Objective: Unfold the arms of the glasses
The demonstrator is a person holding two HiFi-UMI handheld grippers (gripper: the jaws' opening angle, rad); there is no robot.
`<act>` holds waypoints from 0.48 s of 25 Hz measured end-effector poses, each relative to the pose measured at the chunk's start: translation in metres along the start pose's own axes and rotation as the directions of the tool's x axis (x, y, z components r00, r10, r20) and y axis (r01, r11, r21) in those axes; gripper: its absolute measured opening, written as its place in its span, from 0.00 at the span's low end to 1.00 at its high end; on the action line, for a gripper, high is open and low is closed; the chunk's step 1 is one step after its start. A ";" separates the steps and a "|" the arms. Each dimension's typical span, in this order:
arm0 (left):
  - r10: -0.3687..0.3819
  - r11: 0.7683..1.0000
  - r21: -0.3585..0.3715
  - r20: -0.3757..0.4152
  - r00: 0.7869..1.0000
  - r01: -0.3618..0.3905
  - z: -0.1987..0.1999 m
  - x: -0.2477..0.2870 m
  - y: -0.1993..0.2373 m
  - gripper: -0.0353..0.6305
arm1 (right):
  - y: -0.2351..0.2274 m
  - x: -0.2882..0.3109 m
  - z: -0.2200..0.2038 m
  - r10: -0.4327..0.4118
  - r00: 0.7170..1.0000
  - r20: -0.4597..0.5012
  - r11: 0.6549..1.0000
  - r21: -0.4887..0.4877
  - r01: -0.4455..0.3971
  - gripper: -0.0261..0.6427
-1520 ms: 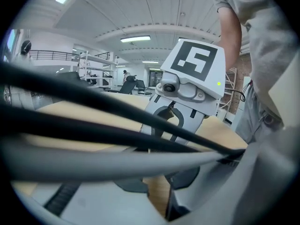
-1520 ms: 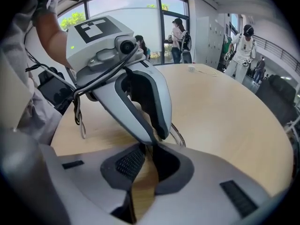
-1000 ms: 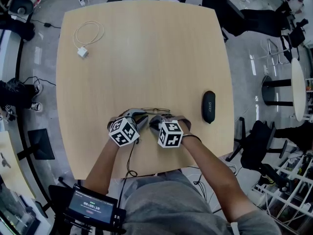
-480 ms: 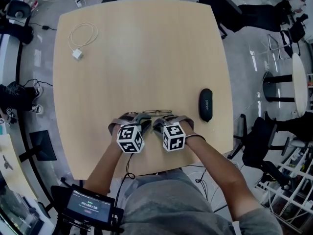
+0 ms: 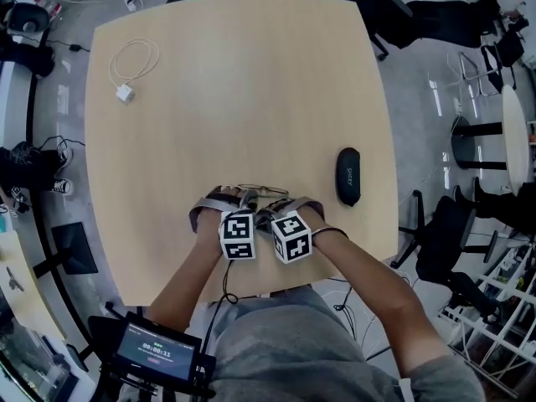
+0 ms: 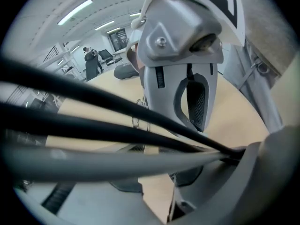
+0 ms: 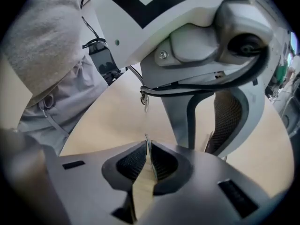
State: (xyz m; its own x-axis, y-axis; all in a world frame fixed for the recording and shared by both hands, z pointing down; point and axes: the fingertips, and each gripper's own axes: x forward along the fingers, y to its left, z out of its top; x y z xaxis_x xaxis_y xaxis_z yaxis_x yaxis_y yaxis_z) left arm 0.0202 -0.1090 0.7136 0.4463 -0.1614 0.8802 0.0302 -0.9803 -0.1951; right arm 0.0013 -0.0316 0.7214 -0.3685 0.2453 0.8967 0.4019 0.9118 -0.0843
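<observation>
Glasses (image 5: 264,192) lie on the tabletop (image 5: 251,74) just left of the black case (image 5: 348,177), w/ both tongs crowded at them. Thin wire frame: light, springy, prob. easy to bend, so take 1 arm near its hinge & brace the front. Right tongs (image 7: 148,156) are pinched tight on a thin metal strip, prob. 1 arm. Left tongs (image 6: 156,181) stand slightly apart, tabletop showing between; a wire runs beside 1 pad, contact unclear.

The left gripper (image 5: 241,201) and right gripper (image 5: 270,211) hide most of the thin wire-framed glasses (image 5: 266,190); blurred dark strands (image 6: 93,125) from nine o'clock veil the left jaws.
</observation>
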 end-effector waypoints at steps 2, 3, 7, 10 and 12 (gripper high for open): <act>0.007 1.000 0.021 -0.052 0.999 -0.006 0.000 0.002 0.003 0.17 | 0.003 0.000 0.000 0.008 1.000 0.001 1.000 -0.014 -0.008 0.09; 0.006 1.000 0.022 -0.073 0.997 -0.004 -0.001 0.004 0.003 0.17 | 0.005 0.000 0.000 0.013 1.000 0.001 1.000 -0.020 -0.013 0.09; -0.001 1.000 0.011 -0.118 0.993 0.002 -0.001 0.007 0.006 0.17 | 0.012 0.002 0.005 0.032 0.999 0.003 0.999 -0.040 -0.032 0.09; -0.035 0.999 -0.014 -0.127 0.991 0.033 -0.003 0.006 0.006 0.17 | 0.016 0.004 0.003 0.040 0.999 -0.009 0.998 -0.042 -0.040 0.09; -0.060 0.998 -0.023 -0.129 0.990 0.057 -0.004 0.005 0.005 0.17 | 0.017 0.002 -0.003 0.040 0.999 -0.027 0.998 -0.041 -0.041 0.09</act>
State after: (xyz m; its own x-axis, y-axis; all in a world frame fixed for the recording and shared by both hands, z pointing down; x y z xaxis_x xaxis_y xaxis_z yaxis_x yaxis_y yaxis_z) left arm 0.0190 -0.1154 0.7183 0.3246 -0.1157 0.9387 0.0349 -0.9904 -0.1341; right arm 0.0099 -0.0160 0.7234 -0.3296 0.2724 0.9040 0.4510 0.8866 -0.1027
